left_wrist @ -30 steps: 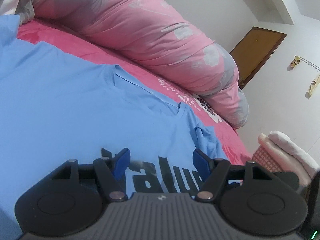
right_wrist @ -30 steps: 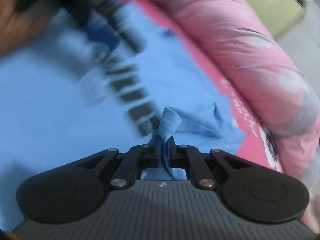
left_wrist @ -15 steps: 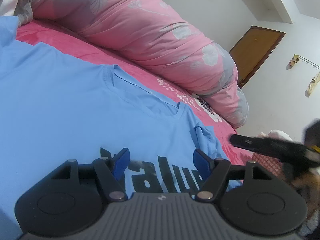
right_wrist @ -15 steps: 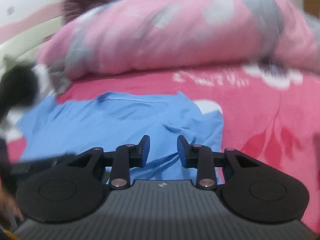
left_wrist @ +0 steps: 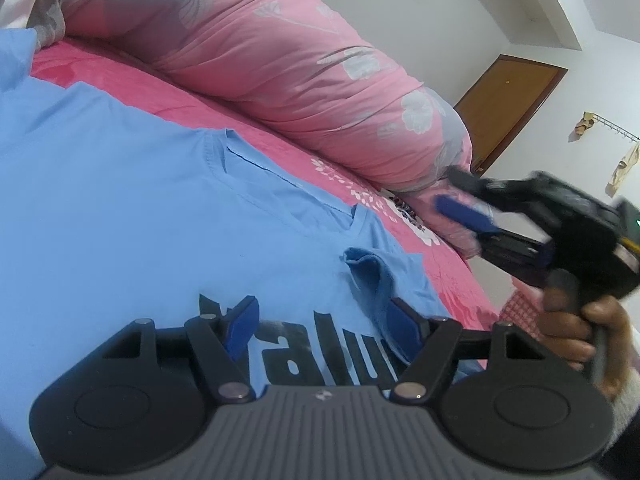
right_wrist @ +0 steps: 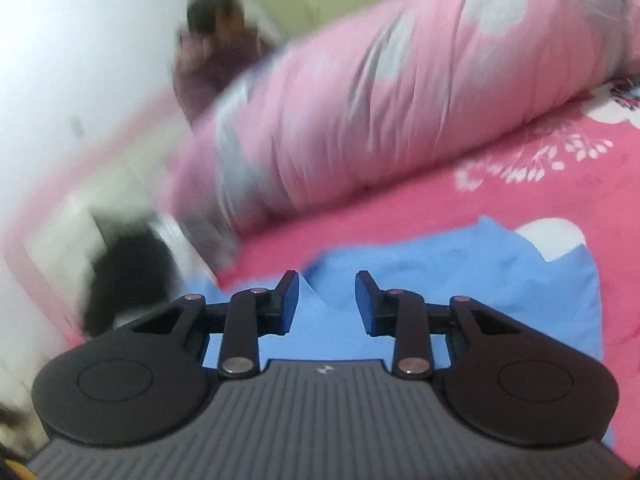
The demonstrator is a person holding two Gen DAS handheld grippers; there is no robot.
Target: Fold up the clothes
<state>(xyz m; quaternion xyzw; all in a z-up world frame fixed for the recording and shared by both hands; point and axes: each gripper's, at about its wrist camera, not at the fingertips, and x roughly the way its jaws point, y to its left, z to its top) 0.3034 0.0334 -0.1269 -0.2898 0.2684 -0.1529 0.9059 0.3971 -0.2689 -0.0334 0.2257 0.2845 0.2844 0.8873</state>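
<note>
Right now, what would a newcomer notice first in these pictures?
A blue shirt with black lettering lies flat on the red sheet, filling most of the left view. Behind it lies a long pink quilt rolled along the bed. The right gripper hangs open over the bed's far edge, held by a hand.

A light blue T-shirt (left_wrist: 120, 208) lies spread flat on the pink bed, front side up, filling the area ahead of and under the left claw (left_wrist: 322, 326). Its V-neck collar lies beyond the claw, to the upper left. Black printed letters run across the chest directly between the claw's 2 fingers. 1 short sleeve is bunched into a small fold just ahead of the right-hand finger.
</note>
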